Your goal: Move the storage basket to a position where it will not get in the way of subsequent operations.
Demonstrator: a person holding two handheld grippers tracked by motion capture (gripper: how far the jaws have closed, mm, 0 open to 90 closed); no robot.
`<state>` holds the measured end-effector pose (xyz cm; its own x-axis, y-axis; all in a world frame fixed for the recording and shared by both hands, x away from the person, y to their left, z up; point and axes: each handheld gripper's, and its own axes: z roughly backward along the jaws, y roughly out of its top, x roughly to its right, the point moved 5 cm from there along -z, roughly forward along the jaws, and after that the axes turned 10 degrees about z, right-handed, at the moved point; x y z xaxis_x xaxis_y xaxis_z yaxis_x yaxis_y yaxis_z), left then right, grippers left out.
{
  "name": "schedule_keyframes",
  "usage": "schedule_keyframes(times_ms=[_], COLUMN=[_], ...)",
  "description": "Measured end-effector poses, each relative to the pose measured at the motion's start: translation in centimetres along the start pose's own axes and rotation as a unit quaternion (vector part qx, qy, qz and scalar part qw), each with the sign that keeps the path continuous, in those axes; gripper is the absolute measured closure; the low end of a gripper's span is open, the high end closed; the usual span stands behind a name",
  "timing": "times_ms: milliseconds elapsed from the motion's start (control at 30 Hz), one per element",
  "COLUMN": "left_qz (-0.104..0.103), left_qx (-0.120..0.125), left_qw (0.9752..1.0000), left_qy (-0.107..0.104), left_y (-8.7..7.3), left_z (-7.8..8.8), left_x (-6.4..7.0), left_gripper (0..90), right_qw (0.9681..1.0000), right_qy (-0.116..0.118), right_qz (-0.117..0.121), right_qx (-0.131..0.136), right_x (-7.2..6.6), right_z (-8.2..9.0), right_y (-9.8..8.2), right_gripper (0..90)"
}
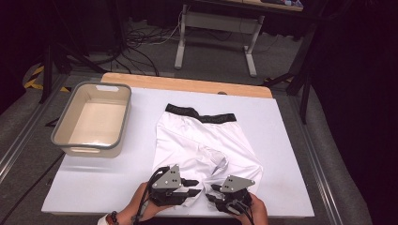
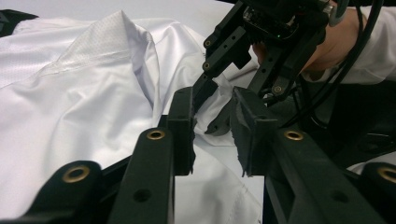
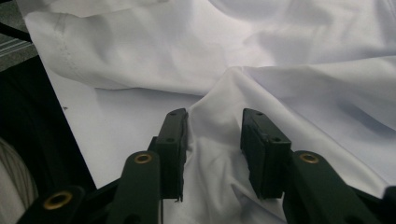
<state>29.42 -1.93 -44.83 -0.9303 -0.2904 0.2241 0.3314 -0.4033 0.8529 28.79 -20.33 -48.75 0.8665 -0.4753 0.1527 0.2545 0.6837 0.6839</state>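
Your left hand-held gripper [image 2: 212, 135] stood part-open over the near hem, nothing pinched. Your right hand-held gripper [image 3: 215, 149] straddled a raised fold, pads not yet pressing, likely ready to fold. The white shorts [image 1: 202, 145] lay flat mid-desk [image 1: 281, 140], the grey bin [image 1: 91, 117] well apart.

The shorts [image 1: 202, 143] are plain white with a black waistband [image 1: 199, 114], and a finely dotted mesh panel shows in the left gripper view. They lie on a white surface [image 1: 291, 154] with a light wooden far edge. The tub [image 1: 94, 119] is cream inside with a grey rim. Both tongs, left [image 1: 192, 183] and right [image 1: 211, 192], are black with grey top plates and brass-coloured rivets.
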Motion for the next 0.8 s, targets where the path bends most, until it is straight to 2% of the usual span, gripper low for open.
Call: schedule_keyframes(times_ms=[67, 100, 167, 233, 300, 367, 400, 467, 533, 600, 667, 800], left_qz=[-0.018, -0.029, -0.035, -0.027, -0.022, -0.023, -0.029, -0.024, -0.028, -0.024, -0.027, -0.029], left_qx=[-0.035, -0.046, -0.071, -0.089, -0.100, -0.116, -0.128, -0.141, -0.141, -0.141, -0.139, -0.137], left_qw=[0.9992, 0.9982, 0.9963, 0.9950, 0.9943, 0.9928, 0.9909, 0.9889, 0.9884, 0.9878, 0.9881, 0.9879], left_qy=[0.011, 0.025, 0.033, 0.036, 0.028, 0.020, 0.029, 0.041, 0.049, 0.060, 0.062, 0.066], left_y=[-0.5, -0.9, -2.0, -3.3, -4.3, -5.2, -5.7, -6.6, -7.0, -7.0, -7.0, -7.1], left_z=[0.1, 0.3, 0.6, 1.2, 1.7, 2.0, 2.2, 2.2, 2.1, 2.2, 2.2, 2.5], left_x=[-0.2, -0.3, -0.6, -0.9, -0.9, -0.6, -0.5, -0.6, -0.9, -1.2, -1.6, -1.9], left_gripper=[65.4, 63.5, 62.1, 57.8, 54.7, 46.6, 45.8, 44.5, 43.5, 44.5, 44.4, 47.1], right_qw=[1.0000, 0.9999, 0.9995, 0.9989, 0.9983, 0.9975, 0.9972, 0.9961, 0.9952, 0.9947, 0.9949, 0.9952], right_qy=[0.001, 0.003, 0.011, 0.020, 0.029, 0.041, 0.042, 0.054, 0.060, 0.068, 0.064, 0.062], right_qz=[0.004, 0.010, 0.026, 0.038, 0.043, 0.051, 0.055, 0.065, 0.073, 0.072, 0.073, 0.073], right_qx=[0.004, 0.008, 0.015, 0.021, 0.027, 0.028, 0.026, 0.026, 0.026, 0.028, 0.025, 0.020], right_x=[-0.3, -0.5, -1.3, -1.9, -2.4, -2.9, -3.1, -3.7, -4.2, -4.5, -4.9, -5.1], right_z=[0.1, 0.1, 0.3, 0.3, 0.2, -0.2, -0.3, -0.5, -0.7, -0.9, -1.4, -2.1], right_y=[0.1, 0.3, 0.8, 1.3, 1.6, 1.9, 2.0, 2.2, 2.4, 2.5, 2.7, 3.1], right_gripper=[60.1, 61.7, 65.6, 67.8, 68.2, 68.2, 68.1, 67.1, 64.4, 59.8, 53.1, 53.1])
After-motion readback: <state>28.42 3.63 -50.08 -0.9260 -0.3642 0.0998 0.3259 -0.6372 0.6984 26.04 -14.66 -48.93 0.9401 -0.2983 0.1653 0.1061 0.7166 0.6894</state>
